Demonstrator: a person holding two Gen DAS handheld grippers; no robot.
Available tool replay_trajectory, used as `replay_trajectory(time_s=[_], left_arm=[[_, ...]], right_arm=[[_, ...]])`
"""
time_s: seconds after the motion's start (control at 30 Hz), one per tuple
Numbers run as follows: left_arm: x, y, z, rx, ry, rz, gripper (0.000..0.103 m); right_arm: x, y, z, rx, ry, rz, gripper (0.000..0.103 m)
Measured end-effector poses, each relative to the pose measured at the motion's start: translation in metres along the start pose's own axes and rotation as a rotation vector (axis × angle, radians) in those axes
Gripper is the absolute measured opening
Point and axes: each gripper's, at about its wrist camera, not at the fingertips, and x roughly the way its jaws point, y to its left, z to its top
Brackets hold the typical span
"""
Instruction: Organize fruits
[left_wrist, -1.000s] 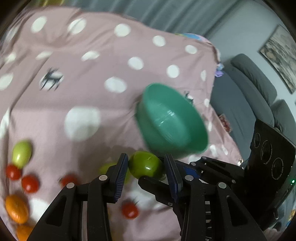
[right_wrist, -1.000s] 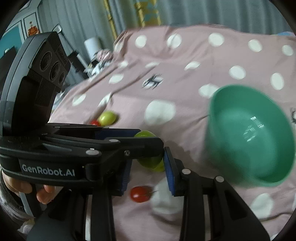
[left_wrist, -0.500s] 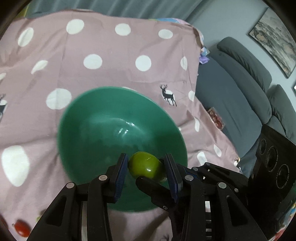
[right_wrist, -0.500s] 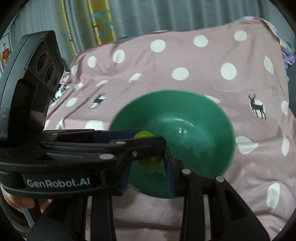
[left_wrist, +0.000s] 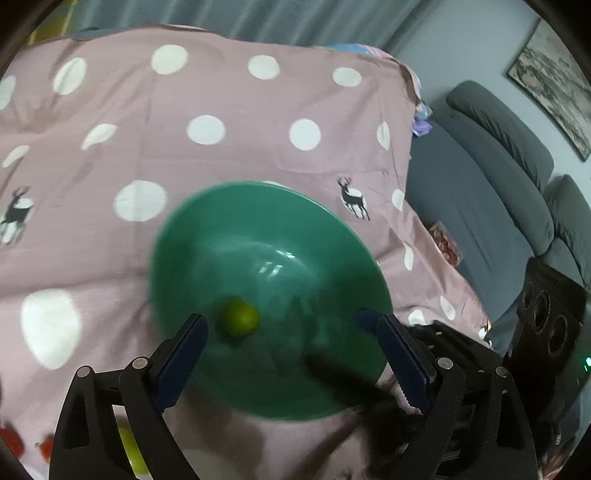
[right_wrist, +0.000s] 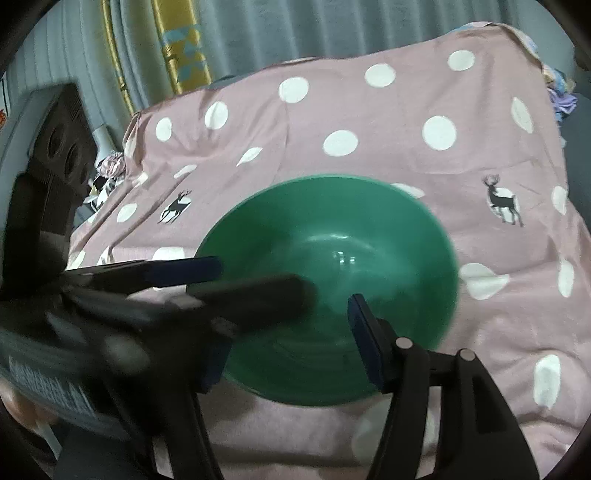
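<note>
We see a green fruit (left_wrist: 238, 317) lying loose inside the green bowl (left_wrist: 258, 206), low in the middle of the left wrist view, touching neither blue pad. The bowl sits on the pink polka-dot cloth (left_wrist: 221, 92) at the centre of both views. Our left gripper (left_wrist: 291, 350) hangs over the bowl's near rim with its jaws opening wide and nothing pressed between them. Our right gripper (right_wrist: 288, 332) also reaches over the bowl, jaws opening; we see no fruit between them, and the blurred left tool crossing the lower left of that view hides part of the bowl. So one fruit, as far as we can judge, is delivered. At the lower left edge of the left wrist view, red fruits (left_wrist: 11, 441) and another green one (left_wrist: 131, 452) lie on the cloth, so sorting is left.
</note>
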Motion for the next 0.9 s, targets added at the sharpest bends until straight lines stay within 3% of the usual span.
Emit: replay_trajectory(time_s=[0.33, 0.7, 0.9], left_arm=[[-0.07, 0.046, -0.018, -0.089, -0.038, 0.13, 0.093], [-0.174, 0.099, -0.059, -0.211, -0.138, 0.179, 0.093], [-0.193, 0.106, -0.083, -0.237, -0.14, 0.194, 0.093]], right_arm=[[-0.038, 0.007, -0.022, 0.031, -0.032, 0.042, 0.067], [-0.047, 0.041, -0.039, -0.016, 0.0, 0.13, 0.067], [-0.042, 0.061, -0.05, -0.05, 0.043, 0.173, 0.067]])
